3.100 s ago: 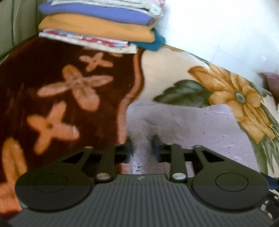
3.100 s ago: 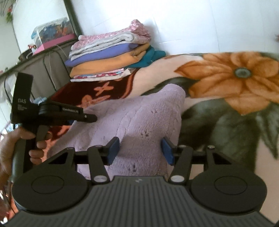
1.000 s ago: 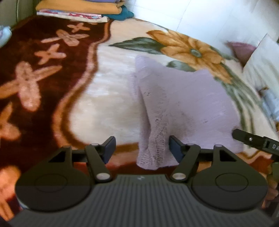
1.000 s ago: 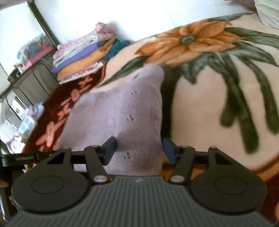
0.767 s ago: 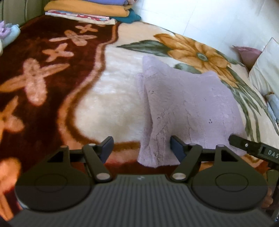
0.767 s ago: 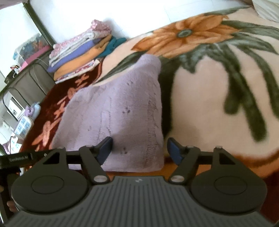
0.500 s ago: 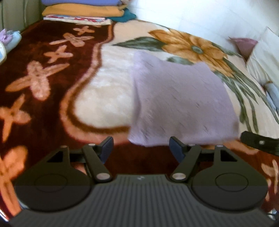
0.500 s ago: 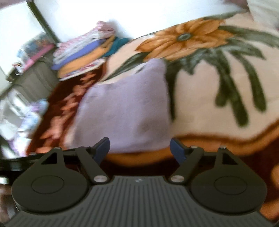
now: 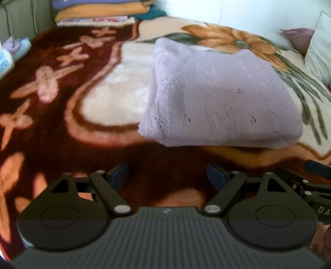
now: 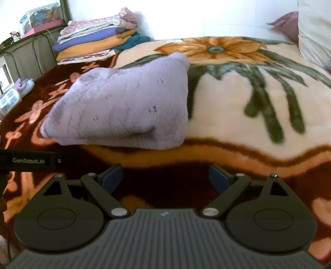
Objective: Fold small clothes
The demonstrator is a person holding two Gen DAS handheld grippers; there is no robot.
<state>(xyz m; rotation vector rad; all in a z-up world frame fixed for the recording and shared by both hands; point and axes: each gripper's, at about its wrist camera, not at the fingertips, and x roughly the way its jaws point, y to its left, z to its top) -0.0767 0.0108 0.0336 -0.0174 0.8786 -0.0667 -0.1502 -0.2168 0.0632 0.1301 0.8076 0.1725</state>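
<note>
Left wrist view: left gripper (image 9: 167, 175), jaws opening, nothing between them. Folded lilac fleece garment (image 9: 219, 99) lies on the floral blanket (image 9: 62, 115), ahead of the fingertips, untouched. Stack of folded clothes (image 9: 99, 12) at the far corner.

Right wrist view: right gripper (image 10: 165, 175), jaws opening, empty; garment (image 10: 124, 109) ahead-left. Clear plastic box (image 10: 41, 14) on a far shelf, contents indistinct.

We see a plain lilac fleece garment (image 9: 219, 99) on a blanket (image 10: 258, 115) of cream and dark maroon, patterned with orange flowers and green leaves. The folded stack (image 10: 97, 39) shows pink floral, purple, orange and teal layers. Our gripper pads (image 10: 112, 175) are blue.
</note>
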